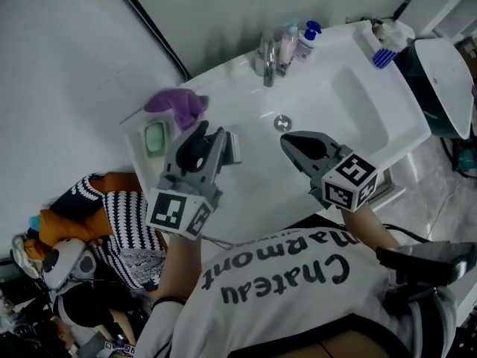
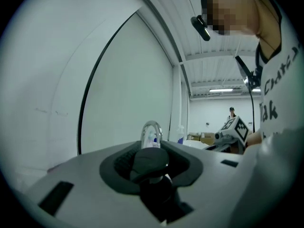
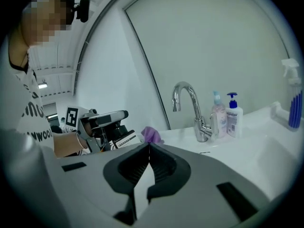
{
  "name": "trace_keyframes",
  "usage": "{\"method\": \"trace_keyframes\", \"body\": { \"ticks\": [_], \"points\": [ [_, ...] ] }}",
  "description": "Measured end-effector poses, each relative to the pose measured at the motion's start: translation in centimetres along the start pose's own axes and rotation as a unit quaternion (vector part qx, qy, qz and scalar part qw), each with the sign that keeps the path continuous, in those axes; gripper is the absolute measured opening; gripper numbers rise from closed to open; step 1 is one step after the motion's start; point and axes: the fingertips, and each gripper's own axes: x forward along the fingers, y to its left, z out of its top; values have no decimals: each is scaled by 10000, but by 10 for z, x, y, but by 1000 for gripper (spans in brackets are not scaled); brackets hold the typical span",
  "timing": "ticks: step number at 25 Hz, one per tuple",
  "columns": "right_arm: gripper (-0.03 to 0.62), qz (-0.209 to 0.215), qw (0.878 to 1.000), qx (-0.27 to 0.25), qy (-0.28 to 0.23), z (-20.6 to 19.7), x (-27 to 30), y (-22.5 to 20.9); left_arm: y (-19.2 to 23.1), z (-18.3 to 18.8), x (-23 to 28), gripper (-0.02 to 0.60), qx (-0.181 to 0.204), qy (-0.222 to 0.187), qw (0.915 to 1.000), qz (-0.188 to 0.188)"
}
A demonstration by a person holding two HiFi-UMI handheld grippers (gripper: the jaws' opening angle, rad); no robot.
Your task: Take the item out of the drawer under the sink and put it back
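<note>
Grips a dark, rounded, glossy item (image 2: pixel 149 160) in the left hand-held gripper (image 1: pixel 209 137), jaws part-way apart and pressed on it, above the near left rim of the white ceramic sink (image 1: pixel 350 110). Just left of it, a green soap bar (image 1: pixel 154 139) in a white dish, and a purple cloth (image 1: pixel 179 104) beyond. Holds the right hand-held gripper (image 1: pixel 289 140) to the right, over the basin's near side, jaws together at the tips, nothing between. At the far rim, a chrome tap (image 1: pixel 266 57) and two pump bottles (image 1: pixel 298 42).
</note>
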Motion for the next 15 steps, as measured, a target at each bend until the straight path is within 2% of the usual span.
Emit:
{"method": "trace_keyframes", "body": {
  "ticks": [7, 15],
  "points": [
    [12, 294, 9991, 291, -109, -21, 40, -9, 15, -27, 25, 127, 18, 158, 9999, -20],
    [12, 602, 9966, 568, 55, -45, 69, -29, 31, -43, 57, 127, 229, 344, 9989, 224]
  ]
}}
